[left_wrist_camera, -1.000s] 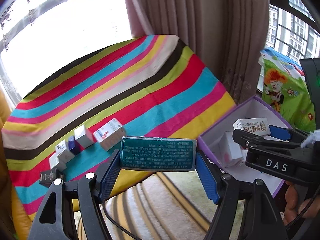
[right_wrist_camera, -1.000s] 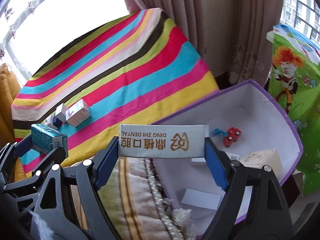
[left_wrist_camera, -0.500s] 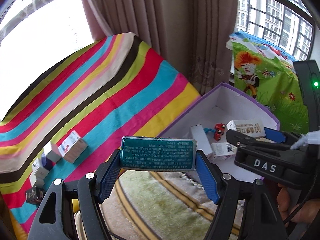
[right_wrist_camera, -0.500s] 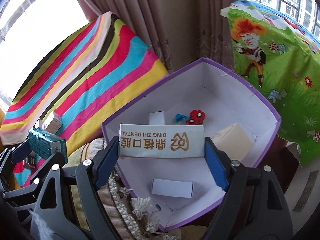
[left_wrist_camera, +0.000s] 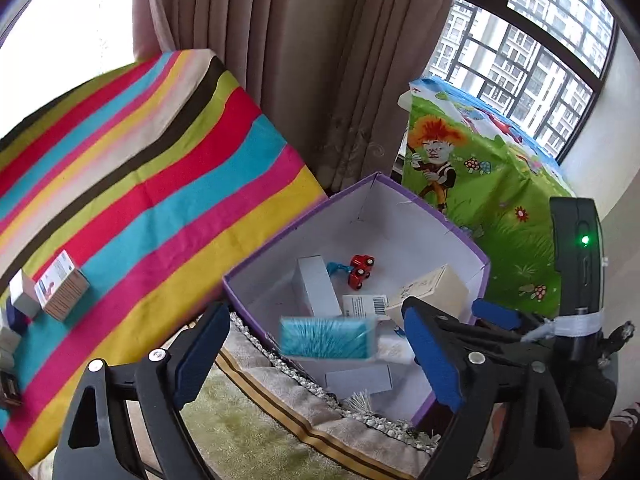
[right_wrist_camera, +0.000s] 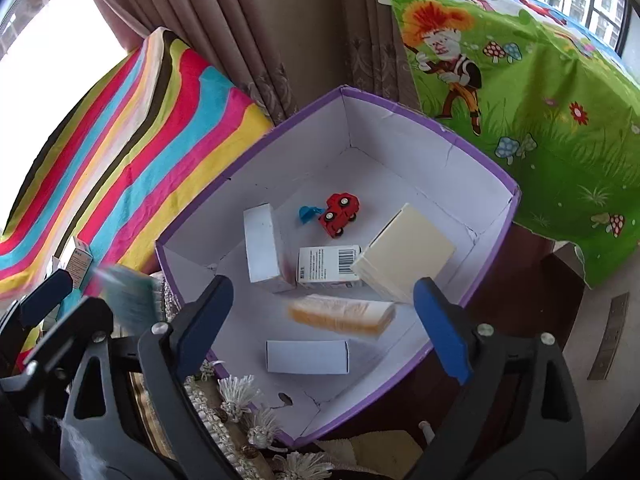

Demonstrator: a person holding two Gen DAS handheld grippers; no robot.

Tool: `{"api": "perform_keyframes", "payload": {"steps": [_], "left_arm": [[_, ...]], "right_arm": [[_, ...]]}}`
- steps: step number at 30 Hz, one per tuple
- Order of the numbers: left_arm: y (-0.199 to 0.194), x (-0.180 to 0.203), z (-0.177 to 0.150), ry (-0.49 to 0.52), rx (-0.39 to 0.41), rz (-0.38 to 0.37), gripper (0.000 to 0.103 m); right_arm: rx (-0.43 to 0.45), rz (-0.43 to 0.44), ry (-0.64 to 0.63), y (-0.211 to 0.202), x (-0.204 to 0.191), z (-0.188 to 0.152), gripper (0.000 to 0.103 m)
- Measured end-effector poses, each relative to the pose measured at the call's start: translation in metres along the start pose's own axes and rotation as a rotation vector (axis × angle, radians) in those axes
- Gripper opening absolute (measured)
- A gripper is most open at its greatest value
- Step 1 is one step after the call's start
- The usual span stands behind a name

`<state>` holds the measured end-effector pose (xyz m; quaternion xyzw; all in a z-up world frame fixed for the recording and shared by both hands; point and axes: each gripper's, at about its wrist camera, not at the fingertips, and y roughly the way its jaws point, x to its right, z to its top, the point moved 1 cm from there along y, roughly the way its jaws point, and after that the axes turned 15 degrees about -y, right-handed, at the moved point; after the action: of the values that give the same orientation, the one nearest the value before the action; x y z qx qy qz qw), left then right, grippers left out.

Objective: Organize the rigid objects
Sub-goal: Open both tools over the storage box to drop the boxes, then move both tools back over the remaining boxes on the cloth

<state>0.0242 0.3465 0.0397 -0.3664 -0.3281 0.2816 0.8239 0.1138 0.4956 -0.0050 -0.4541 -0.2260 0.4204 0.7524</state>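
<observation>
Left gripper opening, pads clear of the teal box: blurred, streaked, over the purple bin. Right gripper opening too; white-and-orange box, blurred, loose between its pads above the bin floor.

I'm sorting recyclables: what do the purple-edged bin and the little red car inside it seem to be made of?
The purple-edged white bin looks like matte cardboard: its walls show creases, folded corners and small tears. The little red toy car looks like glossy moulded plastic with black wheels, though painted metal cannot be ruled out.
</observation>
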Motion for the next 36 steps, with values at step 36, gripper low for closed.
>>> {"api": "perform_keyframes", "payload": {"steps": [36], "left_arm": [[-0.314, -0.358, 0.014, 0.013, 0.243, 0.402, 0.103]], "right_arm": [[0.225, 0.062, -0.229, -0.067, -0.112, 0.054, 0.096]]}}
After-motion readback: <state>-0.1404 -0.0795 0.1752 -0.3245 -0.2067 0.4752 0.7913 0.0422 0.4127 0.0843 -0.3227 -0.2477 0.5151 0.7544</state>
